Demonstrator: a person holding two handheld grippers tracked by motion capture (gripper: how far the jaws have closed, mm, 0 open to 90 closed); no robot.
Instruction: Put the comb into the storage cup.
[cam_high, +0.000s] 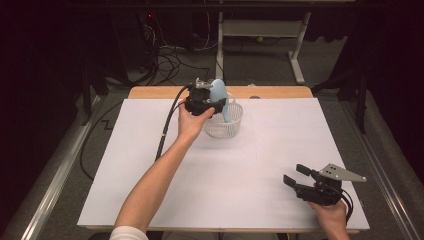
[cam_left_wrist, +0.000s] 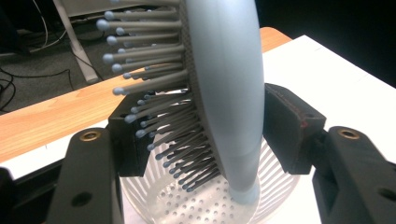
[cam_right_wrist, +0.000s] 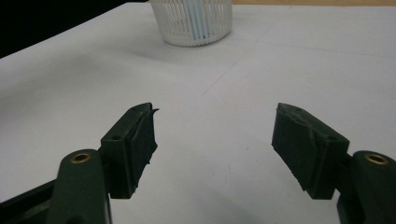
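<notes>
A pale blue hairbrush (cam_high: 218, 93) is seen standing handle-down in a white slotted basket (cam_high: 231, 126) at upper centre, between the slackened left hand-held gripper (cam_high: 209, 103); the right hand-held gripper (cam_high: 296, 174) is held open and empty at lower right of the counter (cam_high: 270, 165).

No text, label, brand, number or sign can be read anywhere.

The white sheet (cam_high: 250, 170) lies bare between the right gripper (cam_high: 295, 175) and the white basket (cam_high: 226, 122); over that basket, the upright blue hairbrush (cam_high: 220, 95) and left gripper (cam_high: 212, 102) block the way.
</notes>
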